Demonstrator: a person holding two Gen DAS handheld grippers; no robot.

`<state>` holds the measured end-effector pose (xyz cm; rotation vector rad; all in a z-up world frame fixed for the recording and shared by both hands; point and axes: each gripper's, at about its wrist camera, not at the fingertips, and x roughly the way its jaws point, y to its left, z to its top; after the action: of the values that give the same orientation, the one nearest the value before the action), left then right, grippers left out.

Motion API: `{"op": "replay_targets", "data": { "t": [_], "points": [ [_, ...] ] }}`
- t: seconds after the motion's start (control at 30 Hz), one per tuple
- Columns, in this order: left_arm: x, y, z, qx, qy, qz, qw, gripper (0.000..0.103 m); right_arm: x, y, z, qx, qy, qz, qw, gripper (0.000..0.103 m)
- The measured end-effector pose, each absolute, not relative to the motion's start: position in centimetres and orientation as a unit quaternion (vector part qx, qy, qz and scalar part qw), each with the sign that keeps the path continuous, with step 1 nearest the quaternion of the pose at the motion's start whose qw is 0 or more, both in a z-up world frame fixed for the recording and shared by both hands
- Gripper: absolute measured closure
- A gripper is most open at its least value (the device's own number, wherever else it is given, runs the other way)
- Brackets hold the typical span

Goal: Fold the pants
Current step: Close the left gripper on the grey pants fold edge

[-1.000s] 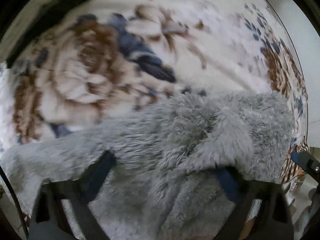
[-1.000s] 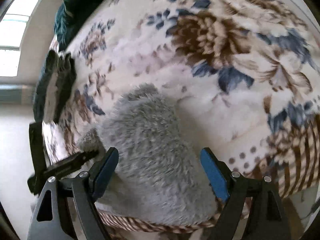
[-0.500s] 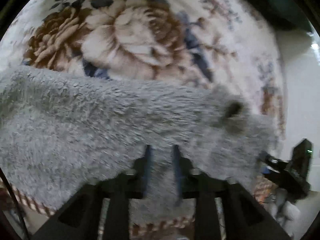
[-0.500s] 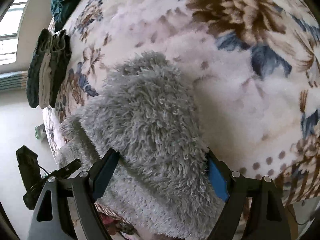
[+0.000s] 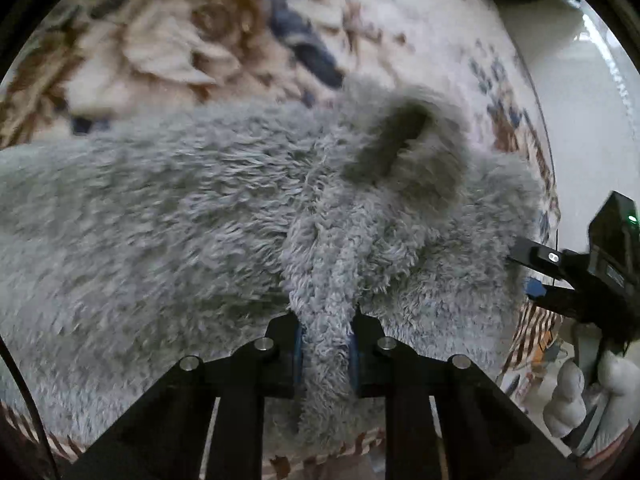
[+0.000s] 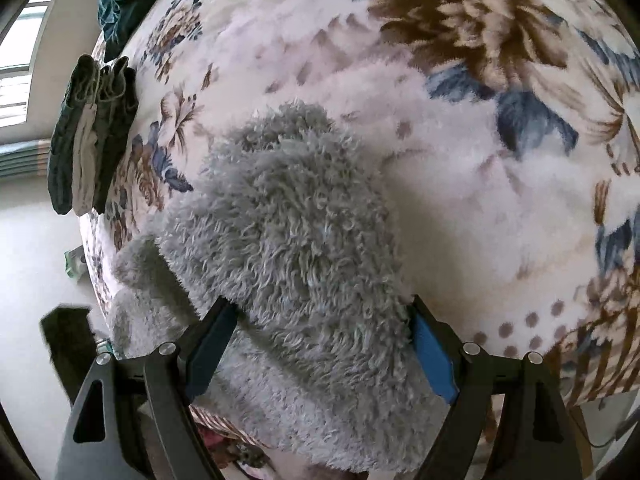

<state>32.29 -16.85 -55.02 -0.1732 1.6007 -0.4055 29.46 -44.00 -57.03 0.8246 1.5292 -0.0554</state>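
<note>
Left claw (image 5: 325,344) closing, pinching ridge of grey fleece pants (image 5: 200,220) at lower centre, likely for lifting fold; right claw (image 6: 320,344) released, straddling pant leg on floral blanket (image 6: 460,200).

Motion blurs the floral blanket (image 5: 168,40); the grey pants (image 5: 160,240) run past the frame (left side).

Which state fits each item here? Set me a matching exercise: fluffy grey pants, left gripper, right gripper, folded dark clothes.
Items:
1. grey pants
2. left gripper
3. right gripper
4. folded dark clothes

States:
a. jaws wide apart around a fluffy fold
b. stacked at the blanket's far edge
c. closing, pinching a fluffy ridge
d. spread on the floral blanket

Pairs: 1-d, 2-c, 3-a, 4-b
</note>
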Motion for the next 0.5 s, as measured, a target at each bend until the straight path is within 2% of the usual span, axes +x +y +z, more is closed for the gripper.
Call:
{"op": "replay_targets", "data": {
  "t": [0.23,0.37,0.43,0.5],
  "points": [
    [27.8,-12.4,-55.9,-0.141,0.73,-0.115,0.659,0.088,30.5,-43.5,-56.8,0.356,0.673,-0.013,0.649,0.017],
    [27.9,-11.0,-55.4,-0.177,0.74,-0.1,0.642,0.074,31.1,-42.8,-56.4,0.345,0.677,-0.005,0.65,0.017],
    [28.2,-10.2,-53.1,-0.183,0.725,-0.095,0.657,0.072,31.2,-42.6,-55.8,0.339,0.676,0.0,0.655,0.017],
    [28.2,-9.7,-50.5,-0.173,0.702,-0.09,0.685,0.063,31.1,-42.6,-55.2,0.334,0.675,0.001,0.658,0.017]
  ]
}}
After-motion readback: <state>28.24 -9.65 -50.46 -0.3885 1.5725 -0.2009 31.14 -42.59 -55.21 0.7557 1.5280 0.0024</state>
